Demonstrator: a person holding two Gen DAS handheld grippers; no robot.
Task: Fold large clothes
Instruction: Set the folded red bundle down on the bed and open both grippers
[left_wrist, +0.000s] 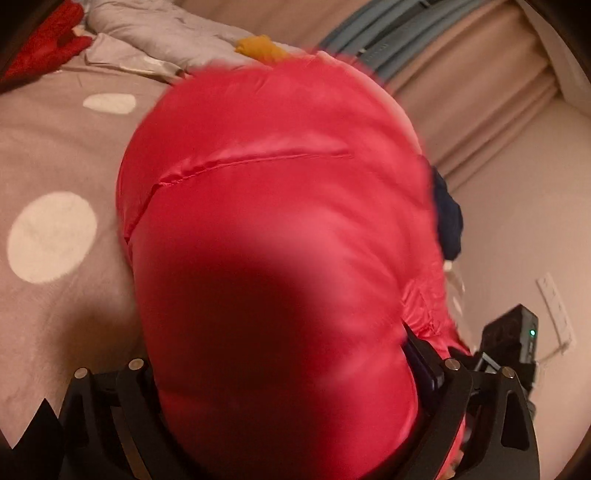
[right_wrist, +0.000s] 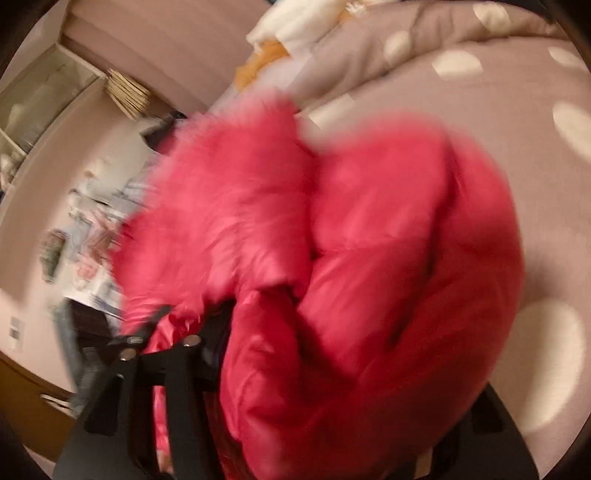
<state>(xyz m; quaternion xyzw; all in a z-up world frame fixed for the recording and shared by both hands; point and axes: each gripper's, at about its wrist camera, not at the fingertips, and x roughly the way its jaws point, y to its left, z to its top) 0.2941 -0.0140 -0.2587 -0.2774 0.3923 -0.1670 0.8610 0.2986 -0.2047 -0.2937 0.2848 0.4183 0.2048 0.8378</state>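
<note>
A puffy red down jacket (left_wrist: 280, 221) fills the left wrist view, bulging over the left gripper (left_wrist: 280, 387) and hiding its fingertips; the jaws stand on either side of the fabric. In the right wrist view the same jacket (right_wrist: 369, 258), with a red fur trim (right_wrist: 221, 192), drapes over the right gripper (right_wrist: 295, 369). Only the left finger (right_wrist: 207, 343) shows there, pressed into the cloth. The jacket hangs above a taupe bedspread with white dots (left_wrist: 51, 236). The right wrist view is blurred by motion.
A grey-white garment (left_wrist: 155, 33), a yellow item (left_wrist: 258, 48) and a red cloth (left_wrist: 44, 40) lie at the far side of the bed. The other gripper's body (left_wrist: 513, 343) shows at lower right. A wall, shelf (right_wrist: 44, 96) and clutter stand left of the bed.
</note>
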